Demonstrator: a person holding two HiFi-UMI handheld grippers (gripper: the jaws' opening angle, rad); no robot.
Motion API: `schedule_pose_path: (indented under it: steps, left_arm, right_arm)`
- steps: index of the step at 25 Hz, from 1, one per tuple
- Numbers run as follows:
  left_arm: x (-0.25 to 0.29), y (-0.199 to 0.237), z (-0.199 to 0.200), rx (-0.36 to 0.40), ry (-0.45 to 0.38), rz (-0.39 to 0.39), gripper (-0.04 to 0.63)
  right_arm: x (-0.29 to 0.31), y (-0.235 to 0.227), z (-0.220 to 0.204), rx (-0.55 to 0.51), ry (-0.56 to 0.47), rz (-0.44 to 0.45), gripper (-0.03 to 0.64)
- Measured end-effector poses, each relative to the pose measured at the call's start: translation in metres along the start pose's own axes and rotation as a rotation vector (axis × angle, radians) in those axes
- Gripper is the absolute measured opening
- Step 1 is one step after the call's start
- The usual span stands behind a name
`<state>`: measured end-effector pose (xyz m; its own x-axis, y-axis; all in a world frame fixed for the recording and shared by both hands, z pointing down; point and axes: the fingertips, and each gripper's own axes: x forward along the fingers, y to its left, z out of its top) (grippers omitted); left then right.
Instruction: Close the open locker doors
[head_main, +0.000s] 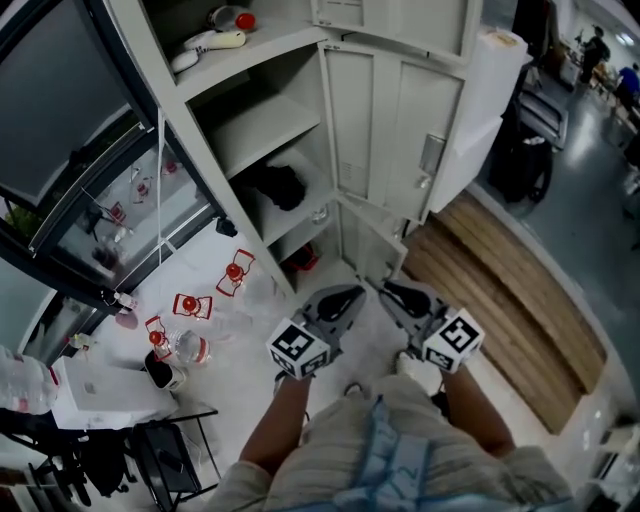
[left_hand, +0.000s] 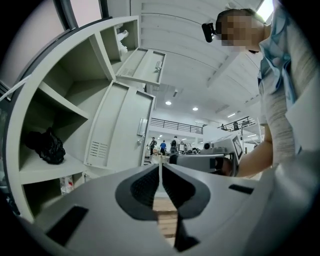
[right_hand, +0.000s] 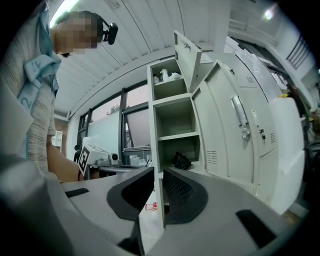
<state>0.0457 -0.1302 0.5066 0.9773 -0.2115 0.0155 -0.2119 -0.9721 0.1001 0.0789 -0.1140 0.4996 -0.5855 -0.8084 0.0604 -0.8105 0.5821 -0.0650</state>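
left gripper and right gripper are side by side, both jaws together and empty; the open locker doors stand ahead, not touched.

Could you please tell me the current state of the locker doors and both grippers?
Top locker door: open.
Middle locker door: open, swung wide.
Bottom locker door: open.
Left gripper: jaws together, empty.
Right gripper: jaws together, empty.

A crumpled black bag lies beyond the left gripper's fingers. Red-and-white objects lie scattered to their left. Wooden planks lie right of the right gripper's fingers.
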Motion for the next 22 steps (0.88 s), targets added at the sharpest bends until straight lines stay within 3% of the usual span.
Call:
schedule_pose_path:
  steps: [17, 22]
  left_arm:
    - [0.073, 0.050, -0.032, -0.071, 0.062, 0.008, 0.003]
    - [0.091, 0.057, -0.035, -0.074, 0.070, 0.004, 0.005]
  right_arm:
    - [0.016, -0.098, -0.038, 0.045, 0.136, -0.021, 0.054]
    - [0.019, -0.122, -0.041, 0.034, 0.124, -0.027, 0.058]
